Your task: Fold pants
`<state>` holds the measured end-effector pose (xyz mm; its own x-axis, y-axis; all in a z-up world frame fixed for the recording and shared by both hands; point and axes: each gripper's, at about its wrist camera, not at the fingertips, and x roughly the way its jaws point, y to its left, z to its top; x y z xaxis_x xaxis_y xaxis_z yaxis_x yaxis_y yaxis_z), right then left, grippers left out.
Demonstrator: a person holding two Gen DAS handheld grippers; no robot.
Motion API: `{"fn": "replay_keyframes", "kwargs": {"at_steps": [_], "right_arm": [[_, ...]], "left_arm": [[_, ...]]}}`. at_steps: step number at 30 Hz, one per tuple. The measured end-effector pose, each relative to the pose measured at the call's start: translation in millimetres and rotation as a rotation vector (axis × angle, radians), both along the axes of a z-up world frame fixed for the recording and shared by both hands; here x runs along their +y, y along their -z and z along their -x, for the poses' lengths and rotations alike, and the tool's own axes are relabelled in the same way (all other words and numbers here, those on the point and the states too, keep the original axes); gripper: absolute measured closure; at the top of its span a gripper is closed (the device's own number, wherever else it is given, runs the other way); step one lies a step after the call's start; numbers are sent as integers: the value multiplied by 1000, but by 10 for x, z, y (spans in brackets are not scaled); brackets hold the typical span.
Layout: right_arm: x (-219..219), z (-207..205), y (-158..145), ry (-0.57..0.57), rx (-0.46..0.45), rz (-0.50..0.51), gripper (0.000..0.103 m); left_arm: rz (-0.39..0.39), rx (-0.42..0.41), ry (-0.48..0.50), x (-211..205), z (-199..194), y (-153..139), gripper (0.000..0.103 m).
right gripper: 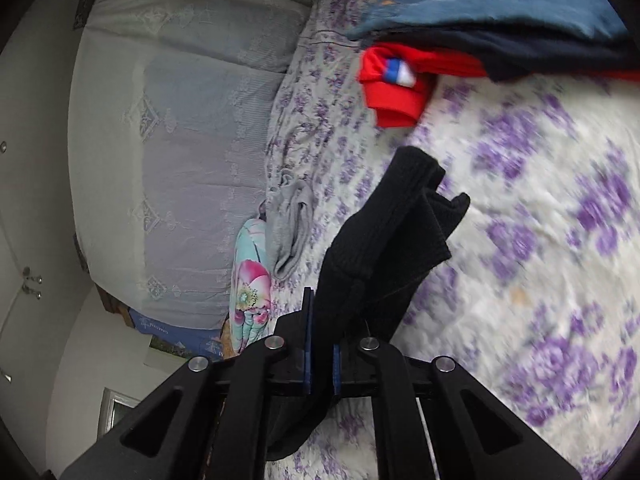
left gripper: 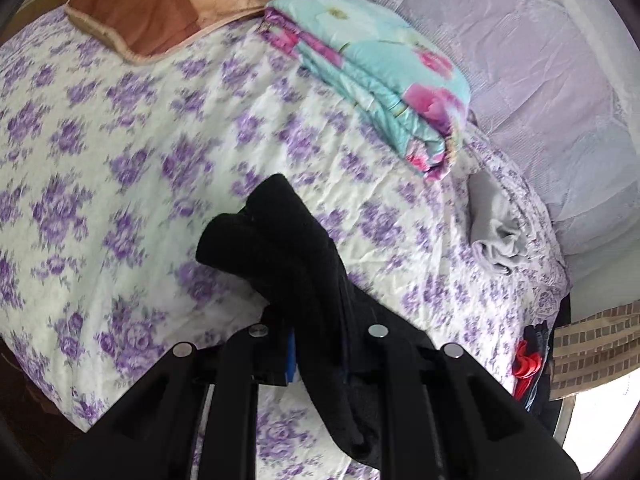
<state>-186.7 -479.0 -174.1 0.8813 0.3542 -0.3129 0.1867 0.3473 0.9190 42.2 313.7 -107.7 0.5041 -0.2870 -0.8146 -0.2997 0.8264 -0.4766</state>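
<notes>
Seen from the left wrist, the left gripper (left gripper: 316,356) pinches a bunch of the black pants (left gripper: 280,236), which rise from its fingers and flop forward above the purple-flowered bedspread (left gripper: 120,168); the garment's long axis runs straight ahead of the tool, away from the camera. Beyond the pants a folded floral quilt (left gripper: 372,76) lies well apart, a crumpled grey garment (left gripper: 494,224) near the bedspread's right edge, and a brown pillow (left gripper: 136,16) at the far corner, leaving a broad bare stretch left of the pants. From the right wrist, the right gripper (right gripper: 320,360) clamps another part of the same pants (right gripper: 396,232), the cloth leaning up and to the right, apparently held clear of the bedspread (right gripper: 540,240), though motion blur makes that uncertain. A red garment (right gripper: 394,88) and stacked dark clothes (right gripper: 520,16) sit beyond the pants; open bedspread lies to their right for laying them down.
</notes>
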Motion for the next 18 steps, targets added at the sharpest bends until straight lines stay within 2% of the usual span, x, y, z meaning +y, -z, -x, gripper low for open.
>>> {"fn": "replay_keyframes", "kwargs": {"at_steps": [3, 6, 8, 10, 12, 14, 15, 17, 18], "right_arm": [[-78, -342, -454, -31, -72, 62, 96], [-135, -606, -892, -40, -152, 116, 96], [-184, -706, -1065, -34, -191, 134, 96], [-243, -766, -1100, -20, -208, 130, 96], [-292, -771, -983, 0, -196, 124, 96], [-317, -732, -710, 11, -152, 112, 96], [-325, -713, -527, 14, -107, 103, 96], [-276, -644, -126, 10, 0, 120, 96], [-260, -643, 105, -2, 69, 121, 93]], "left_arm": [[-11, -83, 18, -76, -280, -394, 89], [-14, -211, 32, -152, -509, -899, 89], [-25, -287, 42, -189, -562, -1150, 88], [-47, -333, 57, -208, -572, -1241, 88], [-71, -319, 72, -221, -581, -1135, 88], [-115, -255, 93, -246, -596, -842, 88], [-132, -213, 100, -249, -592, -650, 88], [-152, -90, 111, -257, -577, -94, 88], [-188, -13, 120, -283, -575, 239, 88]]}}
